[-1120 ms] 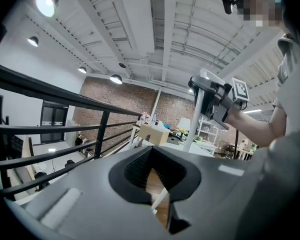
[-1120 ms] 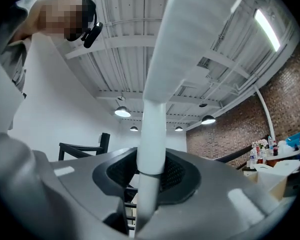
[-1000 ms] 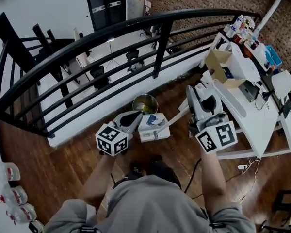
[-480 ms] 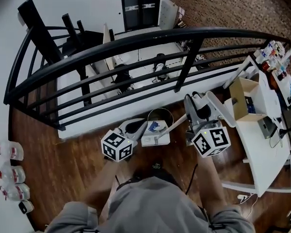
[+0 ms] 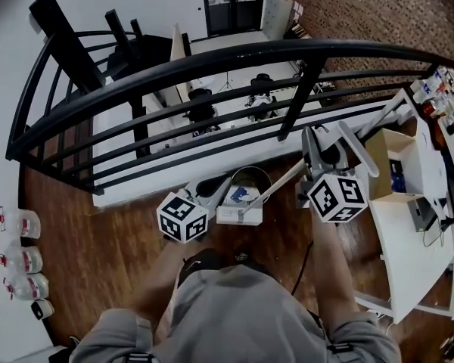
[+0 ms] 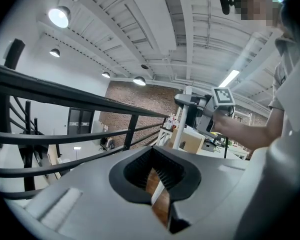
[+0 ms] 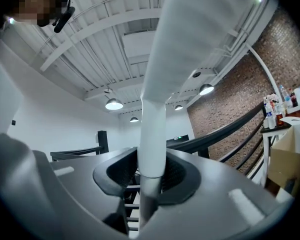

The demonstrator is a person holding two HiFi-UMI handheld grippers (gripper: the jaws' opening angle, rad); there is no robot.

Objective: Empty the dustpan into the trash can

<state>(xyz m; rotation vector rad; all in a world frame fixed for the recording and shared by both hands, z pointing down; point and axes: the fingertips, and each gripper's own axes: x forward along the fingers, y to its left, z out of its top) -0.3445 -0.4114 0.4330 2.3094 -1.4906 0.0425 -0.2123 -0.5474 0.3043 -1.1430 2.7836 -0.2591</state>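
Observation:
In the head view a white dustpan (image 5: 234, 213) with a blue scrap (image 5: 242, 197) in it hangs low, just in front of a round metal trash can (image 5: 251, 177). Its long white handle (image 5: 281, 184) slants up to the right into my right gripper (image 5: 312, 157), which is shut on it. In the right gripper view the handle (image 7: 153, 134) stands upright between the jaws of that gripper (image 7: 150, 184). My left gripper (image 5: 216, 188) touches the pan's left side. Its jaws (image 6: 159, 194) are closed on a thin white edge, with the wood floor showing behind.
A black curved railing (image 5: 212, 60) runs just beyond the can, with a lower floor behind it. A white table (image 5: 408, 218) with a cardboard box (image 5: 384, 157) stands at the right. Bottles (image 5: 15, 263) sit on the floor at the far left.
Both grippers have carried the dustpan sideways along the railing and slightly down. The table has slid toward the right edge of the head view. Both grips are unchanged.

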